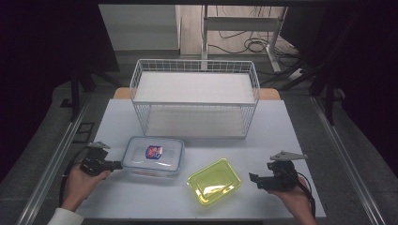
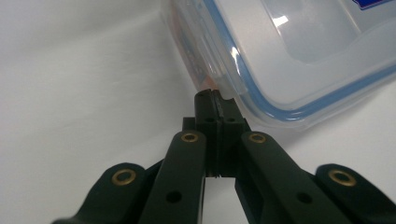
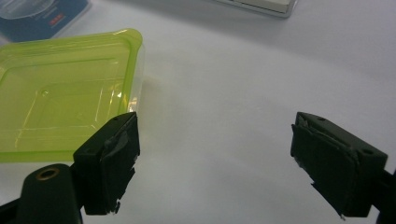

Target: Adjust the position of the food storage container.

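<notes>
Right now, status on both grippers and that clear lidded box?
Left gripper shut, tips at the clear box's side latch. Right gripper open, nothing held, beside the green lid. Nothing in the way.

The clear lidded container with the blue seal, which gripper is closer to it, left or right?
Left. The left gripper, jaws shut, has its tips at the clear container's side latch. The right gripper, open, sits across the table beyond the green lid.
</notes>
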Tool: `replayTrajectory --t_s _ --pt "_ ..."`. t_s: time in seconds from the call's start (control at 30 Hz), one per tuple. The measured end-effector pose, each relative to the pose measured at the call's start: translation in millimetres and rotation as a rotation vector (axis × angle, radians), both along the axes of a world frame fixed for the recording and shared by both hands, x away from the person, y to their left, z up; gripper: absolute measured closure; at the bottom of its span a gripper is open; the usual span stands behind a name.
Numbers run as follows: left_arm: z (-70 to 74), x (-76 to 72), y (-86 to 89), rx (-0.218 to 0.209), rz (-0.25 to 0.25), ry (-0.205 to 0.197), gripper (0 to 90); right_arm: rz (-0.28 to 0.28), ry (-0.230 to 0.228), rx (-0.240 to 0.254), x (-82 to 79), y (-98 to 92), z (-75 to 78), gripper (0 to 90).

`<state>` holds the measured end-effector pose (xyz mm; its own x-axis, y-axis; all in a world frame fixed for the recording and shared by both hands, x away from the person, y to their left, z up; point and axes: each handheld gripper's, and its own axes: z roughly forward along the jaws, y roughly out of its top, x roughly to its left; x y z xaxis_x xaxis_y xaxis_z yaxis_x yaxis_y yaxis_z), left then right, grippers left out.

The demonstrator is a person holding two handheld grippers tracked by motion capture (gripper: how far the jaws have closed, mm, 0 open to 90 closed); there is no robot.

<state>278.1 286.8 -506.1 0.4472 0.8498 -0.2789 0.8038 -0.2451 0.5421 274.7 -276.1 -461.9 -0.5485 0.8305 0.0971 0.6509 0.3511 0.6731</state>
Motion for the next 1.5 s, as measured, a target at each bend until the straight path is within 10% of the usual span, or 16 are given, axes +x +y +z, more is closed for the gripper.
replayTrajectory --t_s 0.7,1.1,1.2,1.23,1.37,1.5 --pt "0.4 6.4 -48.6 -0.002 -0.041 0.026 90.0 0.01 -0.006 -0.002 -0.8 4.5 1.3 15.8" --pt "11.0 1.1 -36.1 -0.028 0.006 -0.02 86.4 0.012 -0.027 0.019 -3.2 6.7 6.8 15.7" --pt "20.1 -4.6 -26.4 -0.072 0.04 -0.052 78.6 0.019 -0.032 0.028 -4.6 8.4 9.2 15.5" --pt "25.3 -9.1 -22.2 -0.102 0.048 -0.07 60.3 0.029 -0.032 0.041 -5.4 10.4 10.8 14.8" --pt "40.1 -21.7 -14.5 -0.225 0.043 -0.102 36.7 0.035 -0.024 0.074 -5.6 14.5 13.4 13.6" --pt "48.4 -25.5 -14.5 -0.252 0.042 -0.132 29.3 0.039 -0.023 0.105 -6.8 20.3 17.7 13.1"
